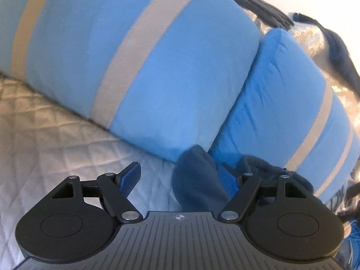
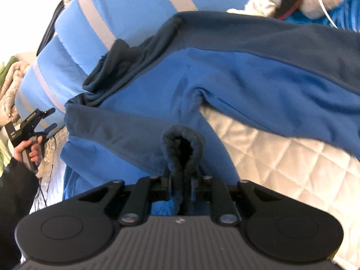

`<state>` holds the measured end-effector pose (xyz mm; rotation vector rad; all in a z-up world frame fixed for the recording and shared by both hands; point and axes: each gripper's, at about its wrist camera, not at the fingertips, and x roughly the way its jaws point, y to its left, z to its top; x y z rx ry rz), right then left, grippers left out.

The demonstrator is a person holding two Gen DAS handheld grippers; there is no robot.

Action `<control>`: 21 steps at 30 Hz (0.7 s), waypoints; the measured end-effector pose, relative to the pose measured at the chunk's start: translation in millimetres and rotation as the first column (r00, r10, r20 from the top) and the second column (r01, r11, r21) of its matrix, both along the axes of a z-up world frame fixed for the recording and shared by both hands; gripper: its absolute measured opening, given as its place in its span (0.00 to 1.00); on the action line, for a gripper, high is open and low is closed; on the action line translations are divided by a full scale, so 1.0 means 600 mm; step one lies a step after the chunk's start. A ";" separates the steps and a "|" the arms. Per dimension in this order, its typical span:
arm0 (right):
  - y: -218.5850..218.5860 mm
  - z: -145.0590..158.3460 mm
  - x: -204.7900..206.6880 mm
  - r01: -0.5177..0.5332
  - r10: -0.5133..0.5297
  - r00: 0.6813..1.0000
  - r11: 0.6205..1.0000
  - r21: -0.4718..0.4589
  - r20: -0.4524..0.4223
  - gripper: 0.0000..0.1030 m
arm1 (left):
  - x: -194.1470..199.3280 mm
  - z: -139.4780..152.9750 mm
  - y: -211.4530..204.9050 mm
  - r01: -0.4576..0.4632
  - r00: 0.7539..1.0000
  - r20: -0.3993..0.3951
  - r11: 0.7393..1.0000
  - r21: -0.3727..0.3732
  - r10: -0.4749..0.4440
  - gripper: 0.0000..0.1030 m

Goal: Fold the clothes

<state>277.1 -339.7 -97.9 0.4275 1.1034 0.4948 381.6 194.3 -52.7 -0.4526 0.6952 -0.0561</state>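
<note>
My right gripper [image 2: 181, 186] is clenched on a dark, fuzzy cuff of the one blue fleece jacket [image 2: 236, 78], which sprawls across the white quilted bedcover [image 2: 281, 157]. My left gripper [image 1: 180, 177] is spread wide, released, with a navy fold of the jacket between its fingers. Beyond the jacket lie two blue pillows with grey stripes [image 1: 139, 51].

fleece jacket [image 2: 225, 72] sprawled across the frame's middle on the quilted bedspread [image 2: 281, 157], striped pillows [image 2: 94, 11] behind it upper left, left gripper [image 2: 48, 119] at far left edge
</note>
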 end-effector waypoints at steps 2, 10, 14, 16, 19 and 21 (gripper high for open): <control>-0.009 -0.003 -0.006 0.007 -0.007 1.000 1.000 -0.003 -0.021 0.15 | 0.016 -0.006 -0.002 0.002 1.000 -0.010 1.000 -0.003 -0.003 0.70; -0.017 -0.008 -0.020 -0.020 0.019 0.999 1.000 -0.022 -0.050 0.15 | 0.074 0.000 -0.031 0.043 0.999 -0.022 0.999 -0.029 -0.044 0.70; -0.015 -0.015 -0.017 -0.028 0.026 0.998 0.999 -0.036 -0.057 0.15 | 0.110 0.019 -0.043 0.076 0.995 -0.066 0.997 -0.024 -0.077 0.70; -0.014 -0.019 -0.016 -0.032 0.030 0.998 0.999 -0.042 -0.060 0.15 | 0.135 0.021 -0.054 0.121 0.984 -0.129 0.993 -0.002 -0.120 0.70; -0.013 -0.021 -0.014 -0.048 0.045 0.997 0.998 -0.048 -0.062 0.15 | 0.169 0.016 -0.080 0.212 0.949 -0.254 0.974 0.080 -0.185 0.69; -0.017 -0.020 -0.013 -0.048 0.045 0.997 0.998 -0.039 -0.066 0.15 | 0.181 0.013 -0.099 0.275 0.926 -0.303 0.952 0.138 -0.223 0.69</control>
